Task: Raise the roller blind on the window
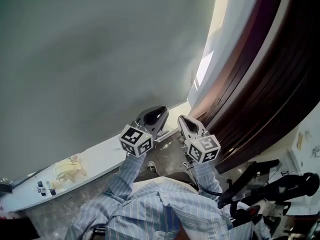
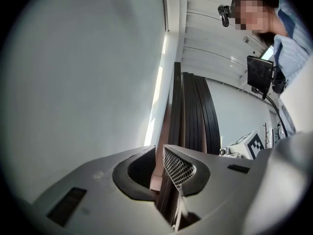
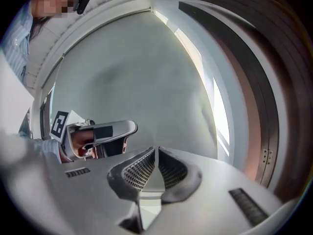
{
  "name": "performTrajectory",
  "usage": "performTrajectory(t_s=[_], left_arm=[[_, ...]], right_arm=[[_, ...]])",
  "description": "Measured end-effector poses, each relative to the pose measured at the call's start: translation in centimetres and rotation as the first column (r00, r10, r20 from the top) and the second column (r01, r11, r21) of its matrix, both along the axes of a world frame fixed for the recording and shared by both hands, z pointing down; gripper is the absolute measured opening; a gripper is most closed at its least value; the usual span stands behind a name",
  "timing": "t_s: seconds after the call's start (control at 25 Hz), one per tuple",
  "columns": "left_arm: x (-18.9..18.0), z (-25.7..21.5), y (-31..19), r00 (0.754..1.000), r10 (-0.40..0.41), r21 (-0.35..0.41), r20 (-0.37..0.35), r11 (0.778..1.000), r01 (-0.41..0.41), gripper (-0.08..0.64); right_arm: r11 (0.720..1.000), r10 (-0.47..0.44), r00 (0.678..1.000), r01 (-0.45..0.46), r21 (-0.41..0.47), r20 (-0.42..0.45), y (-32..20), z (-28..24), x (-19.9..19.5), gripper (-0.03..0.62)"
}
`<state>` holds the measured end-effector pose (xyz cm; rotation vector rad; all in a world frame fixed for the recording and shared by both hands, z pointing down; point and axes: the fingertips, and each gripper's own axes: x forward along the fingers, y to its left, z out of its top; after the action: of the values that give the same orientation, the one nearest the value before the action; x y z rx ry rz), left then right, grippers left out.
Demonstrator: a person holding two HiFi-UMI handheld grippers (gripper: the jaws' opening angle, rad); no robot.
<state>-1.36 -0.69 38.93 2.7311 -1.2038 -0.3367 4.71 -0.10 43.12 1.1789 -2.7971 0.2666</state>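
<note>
Two claws point side by side at the roller blind (image 1: 100, 59), which hangs down to the window sill (image 1: 95, 159) and fills the view ahead of both. The left claw (image 2: 159, 149) stands narrow, with a slim gap between its pads and nothing gripped there. A thin pale strand low at its base cannot be identified. The right claw (image 3: 155, 150) is closed pad to pad and empty. The blind's right edge runs upward from the sill beside a bright strip of window (image 1: 202, 71), with a dark curtain (image 1: 260, 84) just beyond it. This edge lies ahead and to the right, nearer the right claw. No pull cord or chain shows in any view. It probably hangs at this edge, so the raise appears not yet begun.
</note>
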Motion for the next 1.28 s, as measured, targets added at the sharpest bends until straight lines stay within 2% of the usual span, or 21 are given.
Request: performTrajectory(t_s=[0.2,0.36,0.52,0.72,0.84,1.0,1.12,1.28], left_arm=[[1.5,-1.3,-5.1,0.997,0.071,0.01,-0.011,0.997,-0.071,0.051],[2.5,-2.4,-8.9,0.998,0.062,0.028,-0.003,0.998,-0.061,0.051],[1.0,-0.5,-15.4,1.0,-0.007,0.005,-0.006,1.0,0.007,0.051],[-1.6,2.0,-22.3,0.994,-0.113,-0.033,0.007,0.993,0.113,0.051],[-2.8,2.4,-24.4,0.985,-0.173,-0.045,0.013,0.984,0.174,0.051],[-5.2,2.5,-26.5,0.967,-0.254,-0.058,0.023,0.965,0.255,0.051],[-7.3,3.0,-27.6,0.95,-0.31,-0.071,0.042,0.947,0.312,0.051],[-10.1,3.4,-28.1,0.928,-0.368,-0.089,0.062,0.924,0.373,0.051]], right_arm=[[0.998,0.048,0.999,-0.048,-0.031,0.0,-2.3,0.7,0.4,0.008],[0.993,0.104,0.995,-0.103,-0.052,0.0,-3.9,0.8,2.2,0.008],[0.991,0.118,0.993,-0.118,-0.064,-0.003,-9.0,2.1,3.3,0.008],[0.997,0.05,0.998,-0.052,-0.062,-0.031,-17.1,3.6,2.7,0.022],[0.999,-0.014,0.999,0.012,-0.047,-0.051,-19.8,3.0,2.0,0.067],[0.997,-0.072,0.996,0.072,-0.003,-0.059,-22.6,1.7,1.0,0.077],[0.997,-0.072,0.995,0.074,0.033,-0.065,-24.7,1.1,0.5,0.077],[0.993,-0.02,0.995,0.031,0.116,-0.098,-26.3,-1.1,0.3,0.077]])
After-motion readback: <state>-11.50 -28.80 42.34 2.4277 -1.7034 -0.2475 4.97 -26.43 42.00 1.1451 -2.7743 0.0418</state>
